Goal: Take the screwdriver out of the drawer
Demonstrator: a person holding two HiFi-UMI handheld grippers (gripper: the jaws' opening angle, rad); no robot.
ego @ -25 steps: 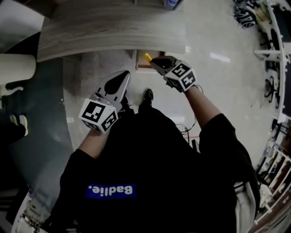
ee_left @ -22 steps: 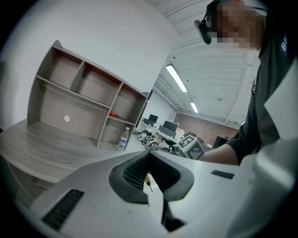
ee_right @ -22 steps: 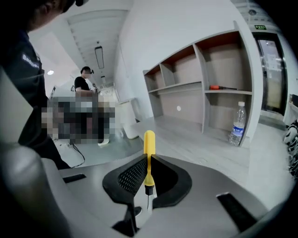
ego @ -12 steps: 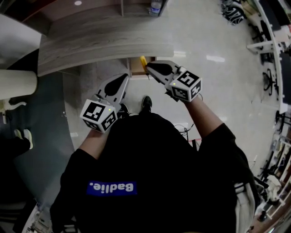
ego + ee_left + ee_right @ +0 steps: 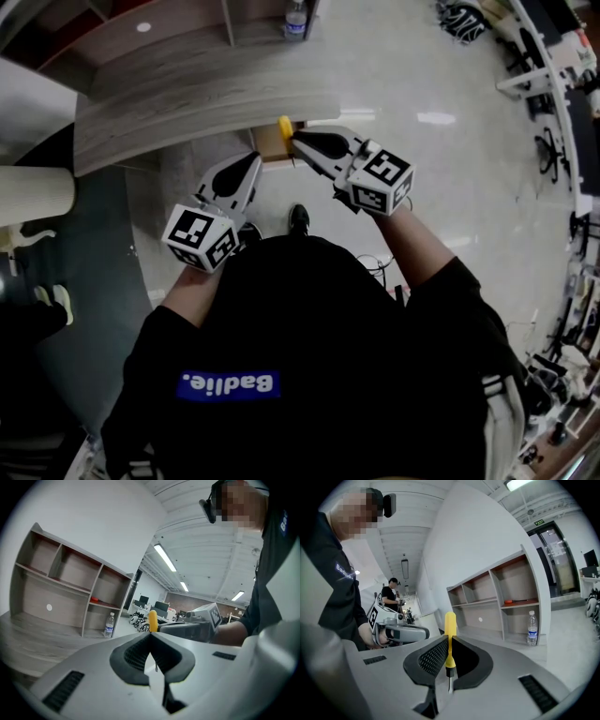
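My right gripper point(image 5: 298, 142) is shut on a screwdriver point(image 5: 285, 126) with a yellow handle, held above the wooden desk's front edge. In the right gripper view the screwdriver point(image 5: 450, 641) stands upright between the pads, handle up, its metal shaft pointing down behind the tips of my right gripper point(image 5: 450, 644). My left gripper point(image 5: 251, 166) hangs shut and empty just left of it, lower down. In the left gripper view, my left gripper point(image 5: 151, 638) has its jaws closed tip to tip, and the yellow handle point(image 5: 153, 621) shows beyond them. The open drawer point(image 5: 267, 142) lies below the desk edge.
A grey wooden desk point(image 5: 187, 103) curves across the top, with a shelf unit behind it holding a water bottle point(image 5: 294, 19) and a red tool point(image 5: 515, 601). Office chairs point(image 5: 553, 150) stand at the right. Another person point(image 5: 390, 597) stands far off. My shoes point(image 5: 298, 218) are on the pale floor.
My right gripper has risen and moved left with the screwdriver, up from the drawer to the desk's edge. The left gripper has shifted slightly upward and stays shut.
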